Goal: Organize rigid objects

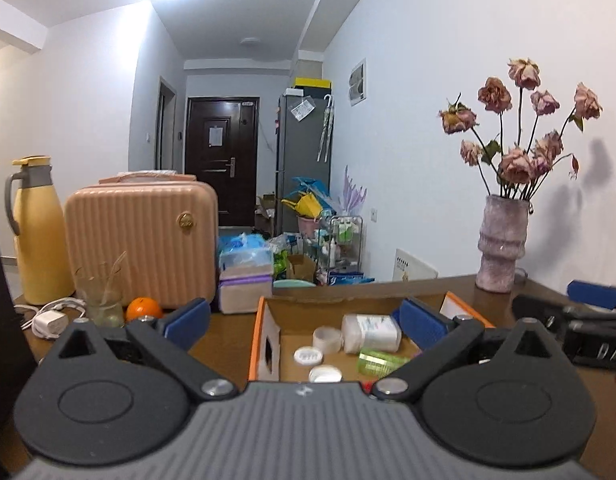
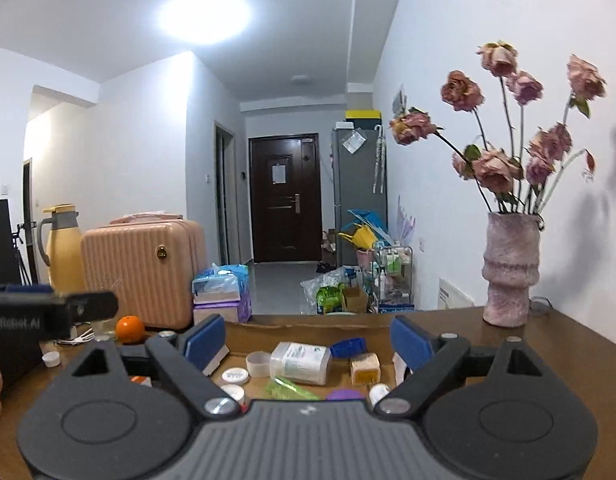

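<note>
An open cardboard box (image 1: 268,336) with orange edges sits on the brown table. It holds a white jar on its side (image 1: 371,333), a green bottle (image 1: 381,361), a white cup (image 1: 327,339) and white caps (image 1: 308,357). My left gripper (image 1: 304,320) is open and empty above the box's near side. My right gripper (image 2: 308,342) is open and empty over the same box, where the white jar (image 2: 300,362), a blue cap (image 2: 349,347), a tan block (image 2: 363,367), a purple lid (image 2: 345,394) and the green bottle (image 2: 290,389) lie.
A pink ridged case (image 1: 142,242), a yellow thermos (image 1: 38,232), an orange (image 1: 144,308), a glass (image 1: 104,300) and a white charger (image 1: 48,320) stand at the left. A vase of dried roses (image 1: 501,248) stands at the right. A tissue pack (image 2: 222,292) lies behind the box.
</note>
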Tool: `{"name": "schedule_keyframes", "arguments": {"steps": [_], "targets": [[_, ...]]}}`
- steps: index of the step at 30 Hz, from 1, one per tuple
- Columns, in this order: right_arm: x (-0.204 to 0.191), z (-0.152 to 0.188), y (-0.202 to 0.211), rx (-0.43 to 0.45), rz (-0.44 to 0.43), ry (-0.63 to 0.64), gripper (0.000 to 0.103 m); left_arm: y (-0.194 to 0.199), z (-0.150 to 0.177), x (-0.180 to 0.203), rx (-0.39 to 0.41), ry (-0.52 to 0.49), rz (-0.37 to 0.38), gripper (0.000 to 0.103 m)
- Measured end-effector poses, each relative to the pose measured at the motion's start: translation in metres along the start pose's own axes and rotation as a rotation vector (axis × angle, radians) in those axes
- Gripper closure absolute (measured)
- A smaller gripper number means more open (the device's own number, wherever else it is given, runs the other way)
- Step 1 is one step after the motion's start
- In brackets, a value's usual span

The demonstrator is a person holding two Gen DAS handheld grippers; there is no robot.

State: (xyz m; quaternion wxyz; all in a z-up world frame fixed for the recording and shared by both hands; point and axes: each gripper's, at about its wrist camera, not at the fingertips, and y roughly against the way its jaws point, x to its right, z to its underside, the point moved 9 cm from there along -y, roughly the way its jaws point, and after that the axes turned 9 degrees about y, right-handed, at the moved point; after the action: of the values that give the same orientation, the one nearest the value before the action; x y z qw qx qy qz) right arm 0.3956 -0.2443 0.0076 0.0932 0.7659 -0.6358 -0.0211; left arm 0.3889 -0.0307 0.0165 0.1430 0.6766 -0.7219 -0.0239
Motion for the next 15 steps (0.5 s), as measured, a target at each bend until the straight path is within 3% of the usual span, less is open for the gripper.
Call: {"name": "schedule_keyframes", "arguments": {"steps": [9, 15], "targets": [[-0.007, 0.013, 0.043, -0.022, 0.039, 0.037, 0.013, 0.056, 0.017, -0.014, 0.042, 0.017, -0.036, 0.000], [-0.019, 0.033, 0.092, -0.039, 0.028, 0.092, 0.013, 0.116, 0.047, -0.025, -0.023, 0.049, -0.017, 0.000]]}}
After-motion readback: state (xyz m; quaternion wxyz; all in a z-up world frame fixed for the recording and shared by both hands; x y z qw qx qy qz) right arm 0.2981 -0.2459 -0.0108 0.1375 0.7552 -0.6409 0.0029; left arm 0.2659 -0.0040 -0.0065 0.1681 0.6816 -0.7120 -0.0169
